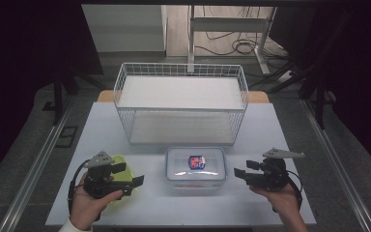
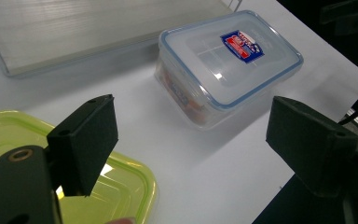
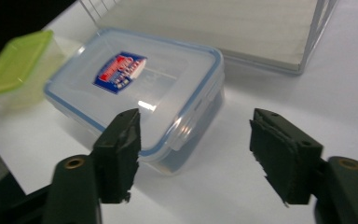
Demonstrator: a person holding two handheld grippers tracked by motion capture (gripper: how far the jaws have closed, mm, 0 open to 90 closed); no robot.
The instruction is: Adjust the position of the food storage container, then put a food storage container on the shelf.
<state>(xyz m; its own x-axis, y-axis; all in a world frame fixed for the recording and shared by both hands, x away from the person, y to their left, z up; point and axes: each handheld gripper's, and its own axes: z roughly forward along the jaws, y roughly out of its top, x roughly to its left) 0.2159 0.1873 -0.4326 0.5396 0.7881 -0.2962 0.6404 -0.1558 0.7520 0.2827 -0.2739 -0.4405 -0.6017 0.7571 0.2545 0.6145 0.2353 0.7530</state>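
Clear plastic box (image 1: 195, 169) carries a red-and-blue label (image 1: 196, 162), its writing too small to read. Both claws, left claw (image 1: 128, 175) and right claw (image 1: 245, 173), gape wide, empty, flanking it. Green-lidded tub (image 1: 121, 169) sits under the left one; wire basket (image 1: 181, 104) stands behind.

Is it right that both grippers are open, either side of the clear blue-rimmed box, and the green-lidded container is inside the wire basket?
Not quite. The green-lidded container stands on the table by the left gripper, not in the wire basket, as the high view shows. The rest holds: the right gripper and the left are open, flanking the clear box.
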